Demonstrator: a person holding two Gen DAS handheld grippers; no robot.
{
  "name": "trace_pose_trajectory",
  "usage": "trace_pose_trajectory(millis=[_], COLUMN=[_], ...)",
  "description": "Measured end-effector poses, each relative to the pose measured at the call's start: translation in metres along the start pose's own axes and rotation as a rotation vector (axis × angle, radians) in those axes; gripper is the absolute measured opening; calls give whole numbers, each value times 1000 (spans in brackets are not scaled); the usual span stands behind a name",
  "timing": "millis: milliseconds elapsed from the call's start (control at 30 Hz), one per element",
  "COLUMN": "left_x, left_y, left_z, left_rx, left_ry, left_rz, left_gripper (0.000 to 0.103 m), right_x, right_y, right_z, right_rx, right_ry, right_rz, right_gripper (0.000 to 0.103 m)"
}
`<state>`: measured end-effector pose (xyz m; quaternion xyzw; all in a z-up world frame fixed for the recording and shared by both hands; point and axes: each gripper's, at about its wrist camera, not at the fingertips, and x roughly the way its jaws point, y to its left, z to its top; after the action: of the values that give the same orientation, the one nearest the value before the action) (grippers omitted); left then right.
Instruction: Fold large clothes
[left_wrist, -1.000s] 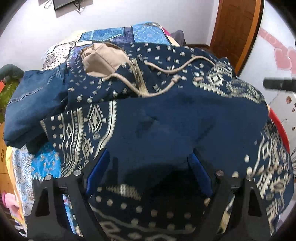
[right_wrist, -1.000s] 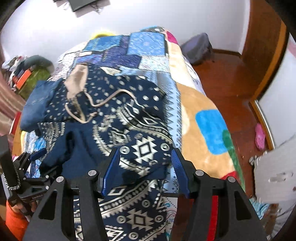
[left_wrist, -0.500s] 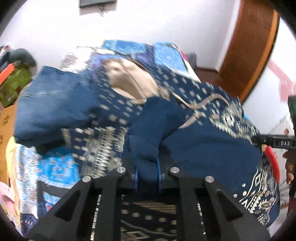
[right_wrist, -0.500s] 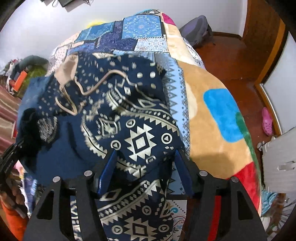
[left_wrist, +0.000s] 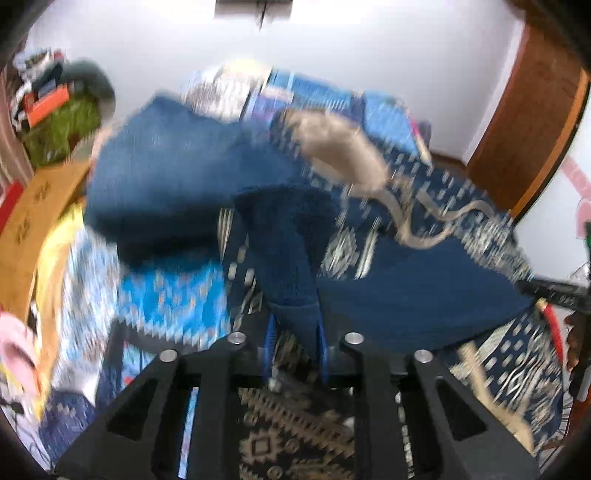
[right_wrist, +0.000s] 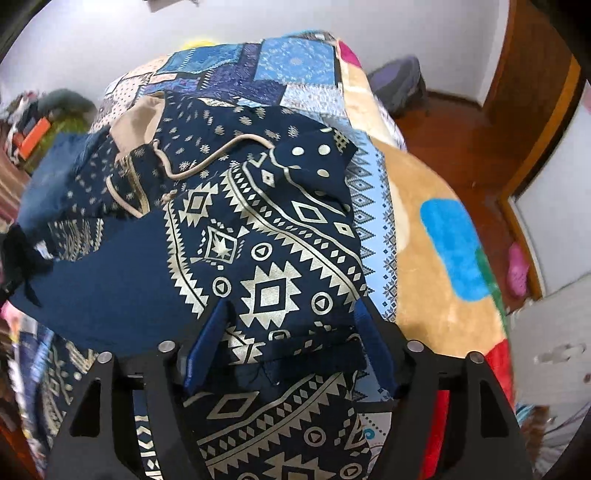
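A navy hoodie (right_wrist: 273, 236) with a cream geometric print lies spread on the bed, its tan-lined hood (right_wrist: 133, 122) and drawstring (right_wrist: 218, 155) at the far left. In the left wrist view my left gripper (left_wrist: 295, 325) pinches a raised fold of the hoodie's plain navy fabric (left_wrist: 288, 251). Its jaws are opening slightly, and the cloth still fills the gap between the pads. My right gripper (right_wrist: 291, 321) hovers low over the printed part. Its jaws are opening wide around a fold that the pads do not press.
Folded blue jeans (left_wrist: 166, 177) lie beside the hood at the far left. A patchwork blanket (right_wrist: 436, 206) covers the bed, and its right edge drops to a wooden floor (right_wrist: 461, 122). Clutter stands by the wall at the left (left_wrist: 59, 122), a wooden door (left_wrist: 535, 122) at the right.
My left gripper went from wide open to shut on a fold of navy fabric and carried it left, lifting it. The right gripper's jaws widened and it sank closer to the hoodie.
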<state>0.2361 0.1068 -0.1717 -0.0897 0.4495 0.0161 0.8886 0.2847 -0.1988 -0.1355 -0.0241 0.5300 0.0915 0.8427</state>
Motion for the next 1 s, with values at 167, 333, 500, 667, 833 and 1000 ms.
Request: trace_pose_trajectory(millis=[167, 333, 500, 667, 833, 1000], left_x=[23, 30, 14, -11, -29, -34], left_y=[16, 32, 37, 34, 17, 1], left_z=[-36, -51, -37, -2, 38, 82], left_rx=[2, -41, -82, -65, 9, 62], left_ry=[99, 147, 95, -2, -87, -170], left_rz=[80, 70, 62, 46, 34, 9], left_gripper=[54, 68, 69, 69, 69, 73], right_x=[0, 2, 0, -9, -24, -41], right_y=[-2, -4, 0, 5, 15, 35], right_z=[-3, -3, 2, 14, 43, 82], right_rx=[20, 58, 45, 27, 18, -29], right_ry=[-2, 9, 47, 45, -22, -132], right_rz=[-6, -1, 6, 71, 92, 100], right_gripper=[77, 80, 80, 80, 80, 80])
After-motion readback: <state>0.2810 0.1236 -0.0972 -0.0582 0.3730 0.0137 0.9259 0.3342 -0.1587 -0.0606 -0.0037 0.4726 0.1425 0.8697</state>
